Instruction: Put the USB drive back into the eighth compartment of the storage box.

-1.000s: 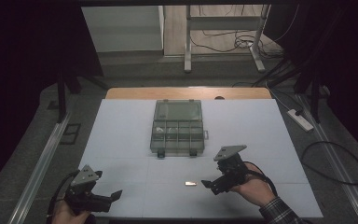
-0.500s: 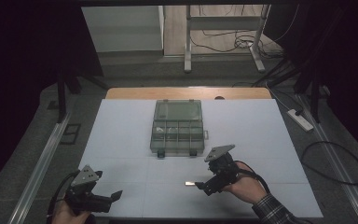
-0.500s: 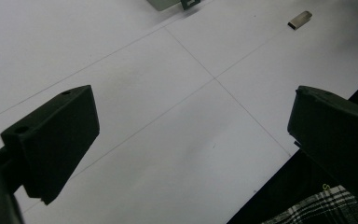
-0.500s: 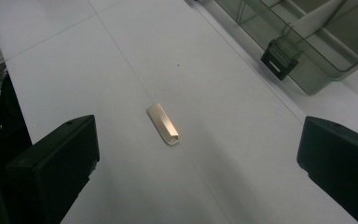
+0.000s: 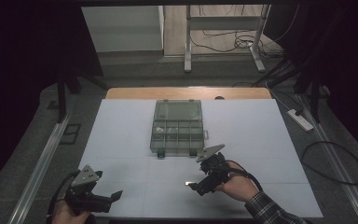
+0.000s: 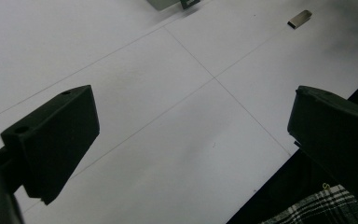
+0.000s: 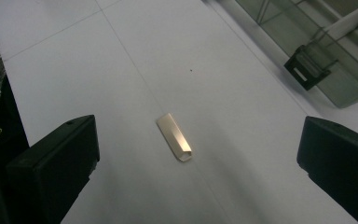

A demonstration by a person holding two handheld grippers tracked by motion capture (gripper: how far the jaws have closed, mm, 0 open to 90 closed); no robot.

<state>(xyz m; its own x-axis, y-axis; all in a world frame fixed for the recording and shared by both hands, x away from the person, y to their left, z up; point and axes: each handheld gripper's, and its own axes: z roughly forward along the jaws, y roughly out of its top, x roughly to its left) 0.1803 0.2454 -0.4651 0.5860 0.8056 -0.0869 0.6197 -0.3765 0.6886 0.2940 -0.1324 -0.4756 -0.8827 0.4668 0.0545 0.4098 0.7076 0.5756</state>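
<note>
One small, flat, shiny metal clip (image 7: pixel 174 137) lies between my wide-open, empty right gripper (image 7: pixel 196 154) jaws; probably light, stiff and slippery, best pinched across its long edges.

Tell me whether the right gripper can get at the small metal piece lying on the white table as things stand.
Probably yes. The right gripper is open, its fingers wide on either side of the metal piece, which lies flat and alone on the table, with nothing between them.

A small metal clip (image 5: pixel 189 183) is seen on the worktop (image 5: pixel 121 130) near its front edge, just beside the right gripper (image 5: pixel 196 187); a compartment box (image 5: pixel 177 127) is set mid-worktop.
</note>
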